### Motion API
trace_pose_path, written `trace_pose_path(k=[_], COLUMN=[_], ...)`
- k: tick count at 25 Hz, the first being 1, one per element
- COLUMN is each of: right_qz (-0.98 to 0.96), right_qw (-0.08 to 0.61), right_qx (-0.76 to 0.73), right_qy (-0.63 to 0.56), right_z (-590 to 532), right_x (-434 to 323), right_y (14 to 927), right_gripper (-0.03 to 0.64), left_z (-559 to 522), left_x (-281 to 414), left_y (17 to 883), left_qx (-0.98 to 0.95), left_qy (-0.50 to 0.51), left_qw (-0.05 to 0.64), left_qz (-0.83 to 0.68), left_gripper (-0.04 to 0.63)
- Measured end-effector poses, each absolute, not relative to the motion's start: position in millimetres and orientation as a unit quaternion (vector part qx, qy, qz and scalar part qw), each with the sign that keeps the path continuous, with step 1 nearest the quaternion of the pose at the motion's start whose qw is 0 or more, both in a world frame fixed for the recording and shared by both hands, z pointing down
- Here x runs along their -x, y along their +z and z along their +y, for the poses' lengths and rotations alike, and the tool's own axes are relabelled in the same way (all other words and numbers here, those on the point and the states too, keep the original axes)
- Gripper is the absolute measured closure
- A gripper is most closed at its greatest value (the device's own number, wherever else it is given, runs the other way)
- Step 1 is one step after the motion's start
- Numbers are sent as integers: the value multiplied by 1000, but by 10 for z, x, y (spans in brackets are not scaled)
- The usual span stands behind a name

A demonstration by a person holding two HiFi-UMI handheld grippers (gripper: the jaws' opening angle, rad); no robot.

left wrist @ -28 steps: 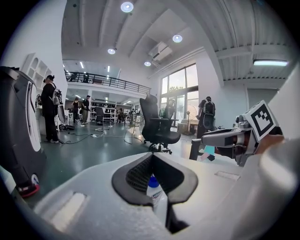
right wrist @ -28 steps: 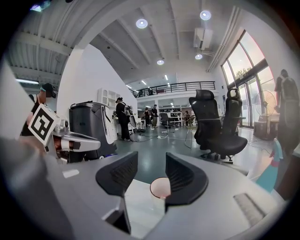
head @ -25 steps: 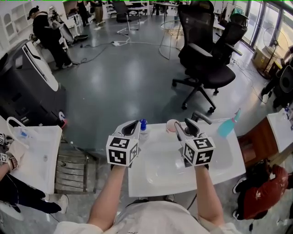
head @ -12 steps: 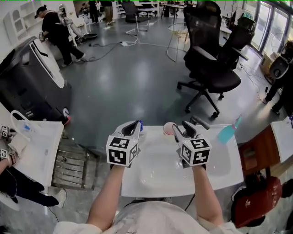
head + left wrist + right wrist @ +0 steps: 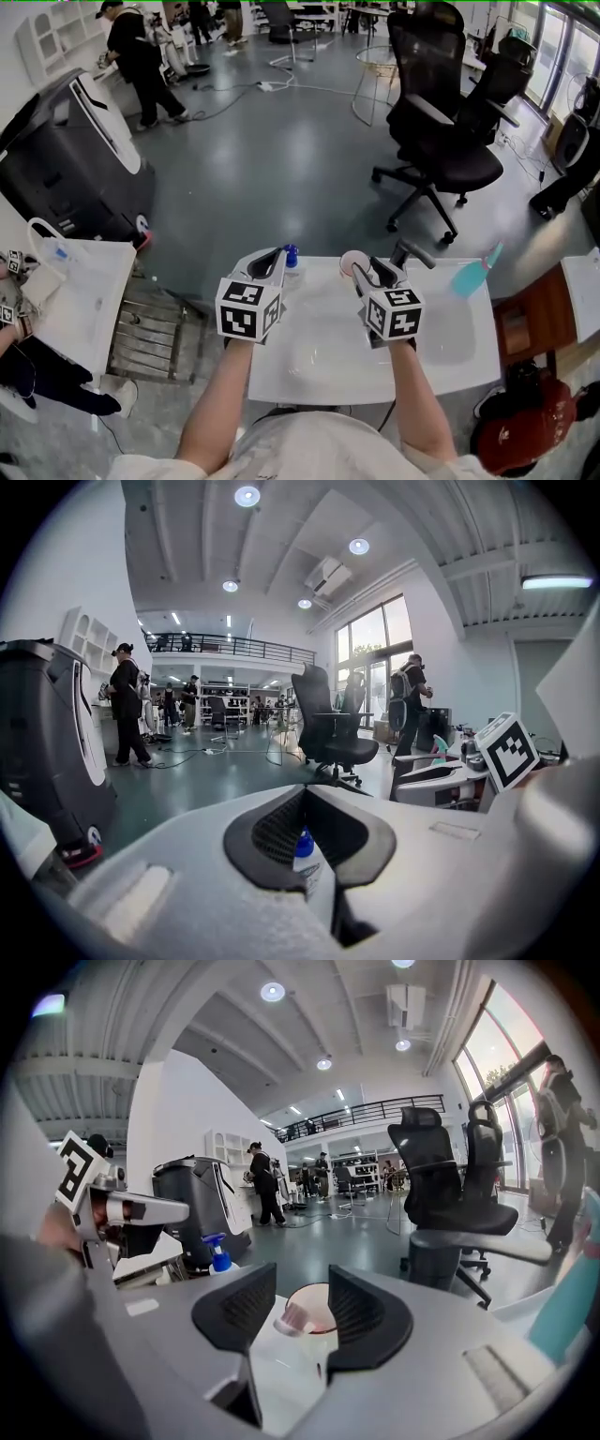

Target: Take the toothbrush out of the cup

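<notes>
Toothbrush (image 5: 292,1320) head leans over the left rim of the pink cup (image 5: 317,1305), seen in the right gripper view. The cup stands at the far edge of the white surface (image 5: 319,370), framed between the spread jaws of the right tongs (image 5: 300,1275). Those jaws are wide apart and touch neither cup nor brush. The left tongs (image 5: 302,794) hover just beside a blue-capped bottle (image 5: 291,254), their tips pressed together on nothing.

The step in hand appears to be the approach for the grasp. To do it well, the right tongs would need to come forward and a little down. The pads should then close on the brush just below its head, not on the cup's rim. The head is small and tilted, so a centred, square pinch looks wise. A lift along the handle's lean should keep the cup from being dragged or tipped. The cup looks light, and the left tongs could steady it.

A teal spray bottle (image 5: 472,274) stands near the surface's far right corner. Beyond lie a polished grey floor, black office chairs (image 5: 441,141) and a large black machine (image 5: 75,159) at left. A person (image 5: 141,61) stands far off among cables.
</notes>
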State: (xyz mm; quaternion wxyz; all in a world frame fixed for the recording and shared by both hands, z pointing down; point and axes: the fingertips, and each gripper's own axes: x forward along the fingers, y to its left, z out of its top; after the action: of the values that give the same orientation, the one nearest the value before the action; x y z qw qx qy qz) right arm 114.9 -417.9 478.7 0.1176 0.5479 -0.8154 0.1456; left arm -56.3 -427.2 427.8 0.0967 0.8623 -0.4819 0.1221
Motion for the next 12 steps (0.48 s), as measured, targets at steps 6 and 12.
trace_pose_path(k=[6, 12], right_qz=[-812, -809], right_qw=[126, 135], right_qx=[-548, -546], right_qy=[158, 171], right_z=[-4192, -4190], right_x=[-1137, -1107], right_y=[4940, 5096], right_gripper=[451, 463], left_z=[-4273, -4302], left_x=[609, 616], left_y=[4300, 4303], left_qx=[-860, -860], left_qy=[123, 124], left_qw=[100, 100], left_qz=[-486, -485], left_gripper=[592, 592])
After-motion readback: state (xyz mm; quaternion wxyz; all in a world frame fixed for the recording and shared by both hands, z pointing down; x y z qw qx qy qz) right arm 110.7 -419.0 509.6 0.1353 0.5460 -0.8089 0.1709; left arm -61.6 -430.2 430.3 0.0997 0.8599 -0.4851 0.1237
